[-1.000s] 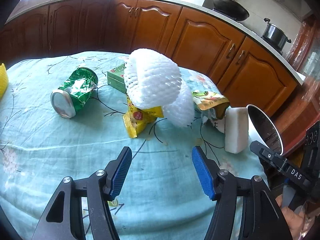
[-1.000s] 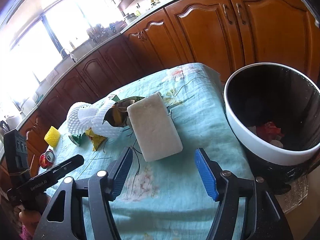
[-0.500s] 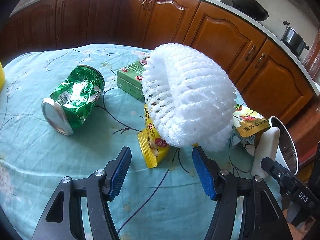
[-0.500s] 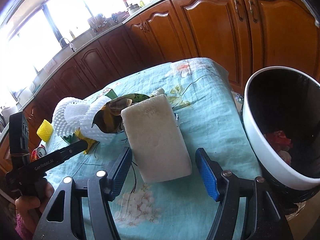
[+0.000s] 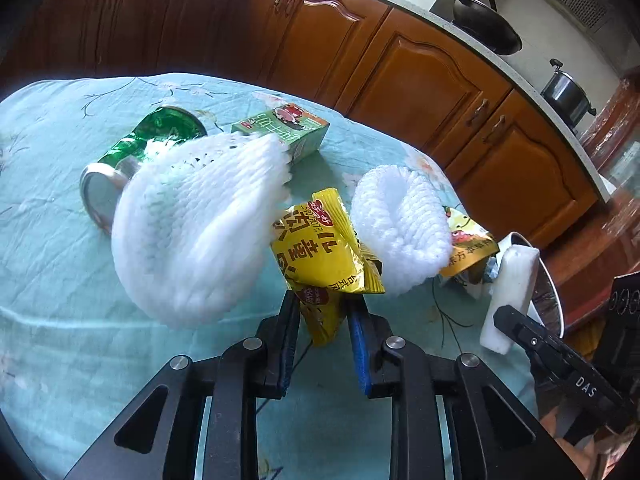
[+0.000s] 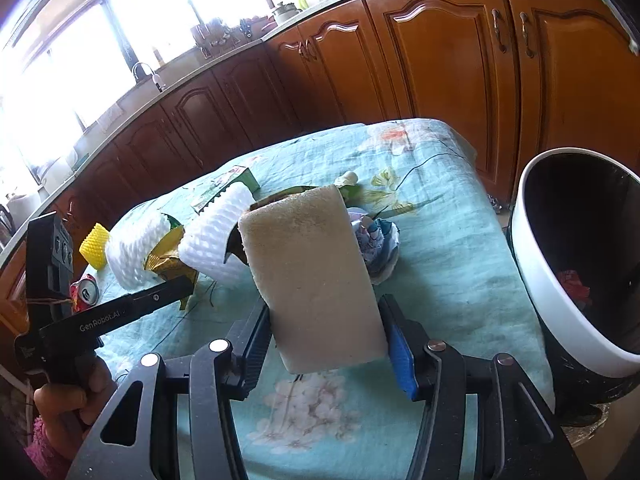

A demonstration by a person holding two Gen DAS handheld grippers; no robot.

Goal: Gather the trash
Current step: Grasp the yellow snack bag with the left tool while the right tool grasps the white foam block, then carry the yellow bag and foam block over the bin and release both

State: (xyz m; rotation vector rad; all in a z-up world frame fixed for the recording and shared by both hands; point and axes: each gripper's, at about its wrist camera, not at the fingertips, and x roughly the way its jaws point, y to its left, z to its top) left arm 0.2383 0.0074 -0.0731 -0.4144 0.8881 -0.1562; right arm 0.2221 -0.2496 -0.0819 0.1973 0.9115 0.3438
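My left gripper (image 5: 322, 312) is shut on a yellow snack wrapper (image 5: 318, 252) on the teal tablecloth (image 5: 60, 312). White foam fruit nets lie on either side of it, one on the left (image 5: 196, 232) and one on the right (image 5: 400, 228). My right gripper (image 6: 326, 340) is shut on a white foam block (image 6: 312, 276), which also shows in the left wrist view (image 5: 508, 296). The white-rimmed trash bin (image 6: 560, 292) stands to the right of the table with some trash inside.
A crushed green can (image 5: 136, 160), a green carton (image 5: 284, 128) and an orange-yellow packet (image 5: 468, 252) lie on the table. A yellow foam net (image 6: 95, 245), a red can (image 6: 85, 289) and a crumpled wrapper (image 6: 378, 246) also lie there. Wooden cabinets (image 6: 440, 52) stand behind.
Both grippers moved forward and closed: the left onto the yellow wrapper, the right onto the foam block. The foam net shifted left beside the left gripper.
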